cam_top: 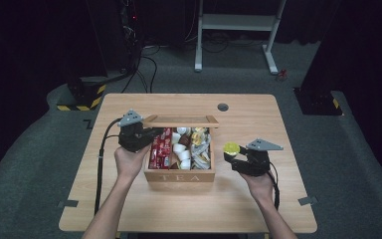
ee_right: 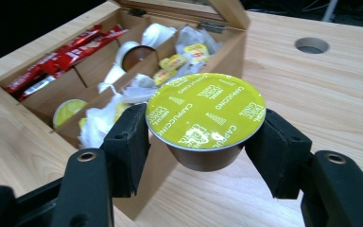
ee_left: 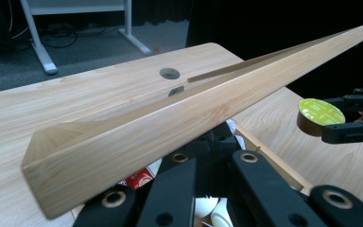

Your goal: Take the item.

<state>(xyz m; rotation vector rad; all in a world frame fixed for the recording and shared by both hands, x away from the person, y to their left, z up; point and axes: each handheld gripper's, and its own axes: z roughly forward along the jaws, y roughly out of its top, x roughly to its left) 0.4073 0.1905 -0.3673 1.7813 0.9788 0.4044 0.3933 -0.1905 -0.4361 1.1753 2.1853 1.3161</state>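
Just right of the tea box (cam_top: 179,175) on the bench (cam_top: 129,204), our right claw (cam_top: 235,155) clamps a yellow-lidded capsule (ee_right: 205,113); the box lies to its left, where our left claw (cam_top: 151,133) grips the raised lid (ee_left: 170,127).

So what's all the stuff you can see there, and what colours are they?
Table: one, light wood, centre.
Tea box: one, light wood, mid-table, lid raised.
Red sachets: several, box's left compartment.
White pods: several, middle compartment.
Yellow-white packets: several, right compartment.
Capsule: one, yellow-green lid, brown body, right of the box.
White desk frame: one, on the floor beyond.
Left gripper: black, at the lid's left end.
Right gripper: black, closed on the capsule.
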